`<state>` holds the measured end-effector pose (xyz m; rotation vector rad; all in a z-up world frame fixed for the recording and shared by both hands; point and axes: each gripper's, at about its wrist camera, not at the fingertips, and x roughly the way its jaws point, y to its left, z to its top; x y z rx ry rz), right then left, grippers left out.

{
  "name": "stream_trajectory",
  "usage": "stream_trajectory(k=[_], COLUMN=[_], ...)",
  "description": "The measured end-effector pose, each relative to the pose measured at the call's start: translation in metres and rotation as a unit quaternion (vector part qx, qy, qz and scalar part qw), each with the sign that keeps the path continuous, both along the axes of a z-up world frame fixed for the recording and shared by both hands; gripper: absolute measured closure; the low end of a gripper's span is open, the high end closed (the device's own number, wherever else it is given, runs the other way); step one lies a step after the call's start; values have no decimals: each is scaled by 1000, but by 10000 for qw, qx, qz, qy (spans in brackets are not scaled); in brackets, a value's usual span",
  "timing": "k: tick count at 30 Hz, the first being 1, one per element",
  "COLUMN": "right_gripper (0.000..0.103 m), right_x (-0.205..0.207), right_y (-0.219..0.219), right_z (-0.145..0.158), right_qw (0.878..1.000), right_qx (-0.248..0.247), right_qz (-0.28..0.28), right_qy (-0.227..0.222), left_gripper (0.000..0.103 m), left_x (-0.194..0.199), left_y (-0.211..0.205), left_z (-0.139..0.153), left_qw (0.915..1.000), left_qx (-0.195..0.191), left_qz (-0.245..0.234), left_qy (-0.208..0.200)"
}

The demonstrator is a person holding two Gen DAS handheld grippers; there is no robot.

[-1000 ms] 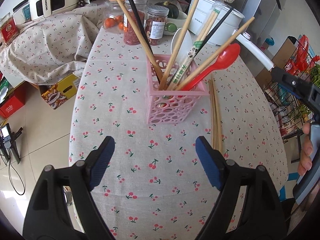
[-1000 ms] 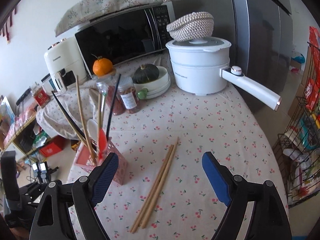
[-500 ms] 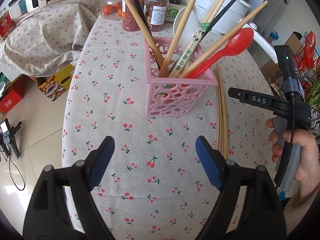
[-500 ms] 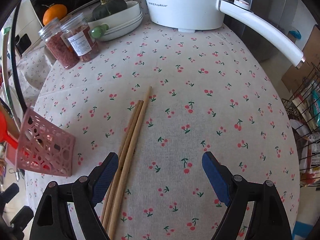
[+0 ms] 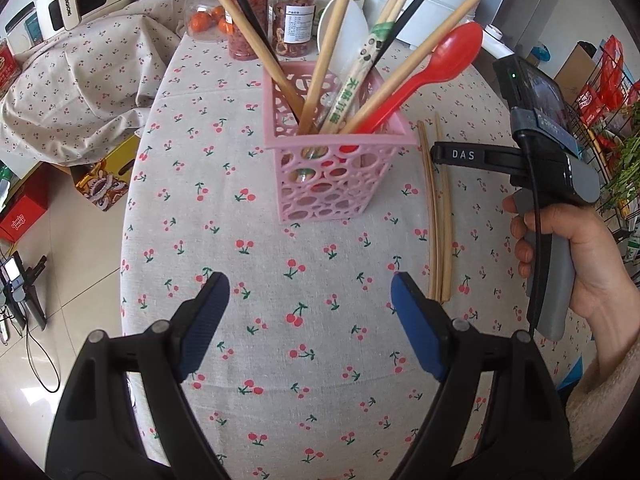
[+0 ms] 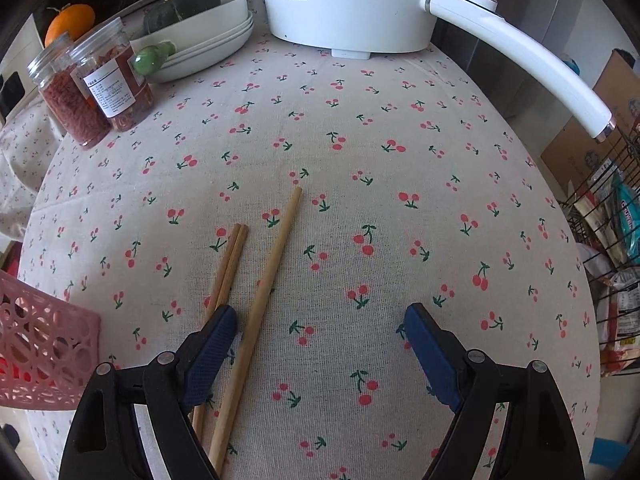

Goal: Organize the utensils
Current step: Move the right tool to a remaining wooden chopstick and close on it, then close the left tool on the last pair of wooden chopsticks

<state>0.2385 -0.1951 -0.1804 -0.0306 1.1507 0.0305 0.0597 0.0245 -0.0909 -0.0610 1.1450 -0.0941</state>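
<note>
Three chopsticks (image 6: 256, 292) flat on cloth — beside right gripper's (image 6: 316, 356) left finger.

You are looking across a worktop (image 5: 320, 360) draped in a cherry-print cloth, lit by bright daylight. Left of it you see a pale glossy tiled floor (image 5: 60, 248) with a red box (image 5: 22, 216) and a printed carton (image 5: 106, 184) on it, and a second cherry-print cloth (image 5: 80, 88) thrown over something lower. On your right stands a black wire rack (image 6: 608, 240) holding packets.
</note>
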Motion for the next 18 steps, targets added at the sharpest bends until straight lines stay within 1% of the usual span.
stream_trajectory(k=[1, 2, 3, 4, 6, 8, 9, 11, 14, 18], right_gripper=[17, 23, 36, 45, 78, 90, 93, 96, 97, 97], right_x=[1, 2, 6, 7, 10, 8, 6, 3, -5, -16], right_y=[0, -1, -2, -3, -6, -15, -19, -29, -49, -79], right_z=[0, 1, 2, 4, 7, 8, 8, 7, 9, 24], right_qw=[10000, 10000, 10000, 10000, 9999, 9995, 9990, 9977, 9953, 9937], right_qx=[9, 11, 28, 41, 112, 266, 365, 538, 801, 1033], right_qz=[-18, -26, -12, 13, 65, 89, 111, 91, -21, -118], right_qy=[-15, -37, -64, -66, 28, 171, 249, 405, 539, 418], left_gripper=[20, 20, 20, 20, 20, 20, 20, 20, 20, 20], left_x=[-1, -2, -3, -3, -5, -7, -8, -10, -11, -13], left_y=[-2, -4, -7, -8, -13, -19, -22, -29, -43, -73], left_z=[-1, -1, -1, -2, -1, 0, 1, -1, -5, -14], left_qw=[10000, 10000, 9999, 9999, 9997, 9995, 9993, 9989, 9980, 9959], left_qx=[13, 24, 37, 47, 73, 85, 99, 154, 220, 433], left_qz=[-28, -68, -111, -160, -237, -318, -359, -443, -600, -797], left_qy=[12, 23, 27, 27, 7, -27, -49, -54, 3, -17])
